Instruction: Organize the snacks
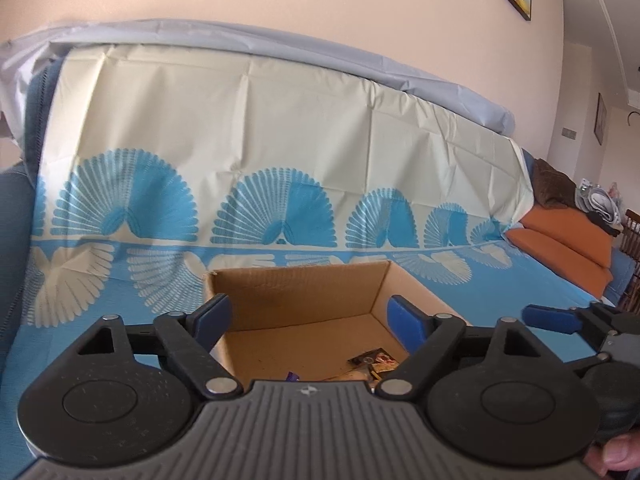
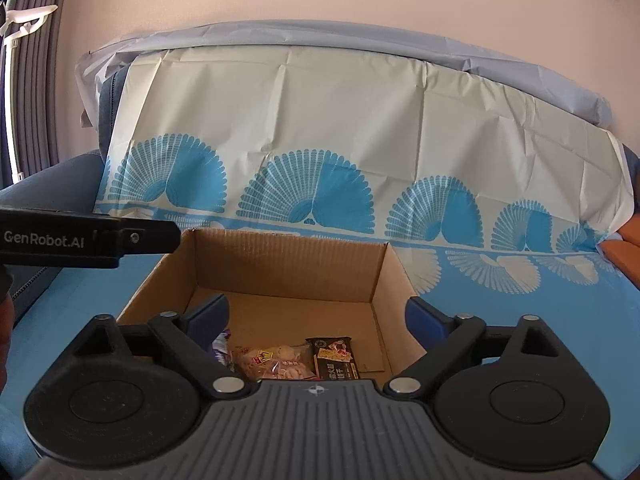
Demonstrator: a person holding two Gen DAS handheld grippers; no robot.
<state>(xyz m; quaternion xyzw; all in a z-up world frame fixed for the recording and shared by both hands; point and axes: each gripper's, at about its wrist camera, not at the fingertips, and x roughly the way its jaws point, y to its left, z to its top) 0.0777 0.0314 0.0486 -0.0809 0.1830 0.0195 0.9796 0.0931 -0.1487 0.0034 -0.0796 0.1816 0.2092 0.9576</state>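
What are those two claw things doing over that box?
A person is holding two grippers and sorting snacks into a cardboard box that sits on a blue and cream cloth. Right now the left gripper and the right gripper are both open and empty, above the box. A few snack packets lie at the near end of the box: a dark packet, a pale see-through packet and a purple one.

Cardboard box sits on the patterned cloth, sofa back behind it. Inside, at the near end: dark snack packet right of the clear snack bag, a third wrapper at far left (mostly hidden)
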